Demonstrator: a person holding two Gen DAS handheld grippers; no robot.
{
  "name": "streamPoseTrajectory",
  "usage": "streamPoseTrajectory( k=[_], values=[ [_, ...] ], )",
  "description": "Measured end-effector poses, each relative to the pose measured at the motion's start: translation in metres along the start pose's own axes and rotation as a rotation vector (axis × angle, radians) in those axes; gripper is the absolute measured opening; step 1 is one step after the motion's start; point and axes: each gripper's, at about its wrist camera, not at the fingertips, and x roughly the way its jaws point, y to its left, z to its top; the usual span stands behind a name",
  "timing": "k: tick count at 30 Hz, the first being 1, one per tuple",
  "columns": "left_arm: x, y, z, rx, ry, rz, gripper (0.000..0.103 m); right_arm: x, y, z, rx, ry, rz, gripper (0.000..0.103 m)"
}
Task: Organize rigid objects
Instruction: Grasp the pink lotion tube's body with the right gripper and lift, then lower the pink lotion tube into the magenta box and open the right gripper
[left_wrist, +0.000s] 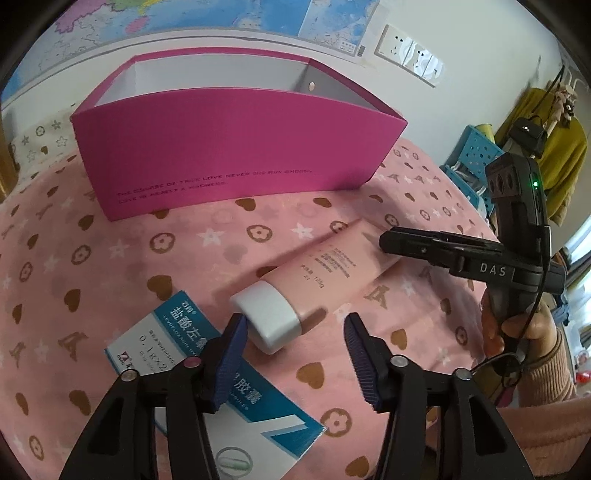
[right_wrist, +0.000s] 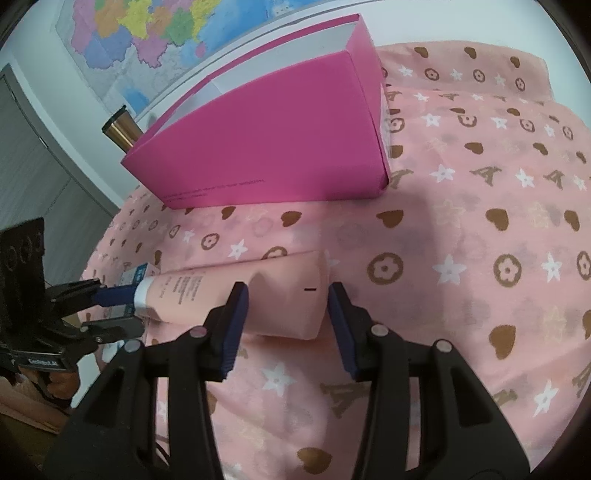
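**As both grippers flank it, tube awaits lift**

While the tube (right_wrist: 236, 295) lies on the blanket (right_wrist: 461, 240) before the box (right_wrist: 266, 147), the left gripper (left_wrist: 295, 339) and right gripper (right_wrist: 288, 314) are held apart around its ends. Closing comes next, judging by the setup.

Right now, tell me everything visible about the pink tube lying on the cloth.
The pink tube is soft-looking matte plastic with a white cap and small dark print along its side. It lies flat on the pink patterned cloth, in front of the magenta box, cap end by the blue-and-white medicine box. The left gripper straddles the cap, the right gripper the flat crimped end; neither visibly clamps it.
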Motion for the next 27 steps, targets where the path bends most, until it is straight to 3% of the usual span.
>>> streamPoseTrajectory(
  k=[13, 27],
  values=[
    [-0.004, -0.01, 0.015, 0.021, -0.041, 0.012, 0.056, -0.019, -0.001, 0.007, -0.014, -0.046, -0.036, 0.049],
    [-0.029, -0.017, 0.046, 0.064, -0.152, 0.034, 0.056, -0.048, 0.01, 0.028, -0.055, -0.134, -0.053, 0.05]
  ],
)
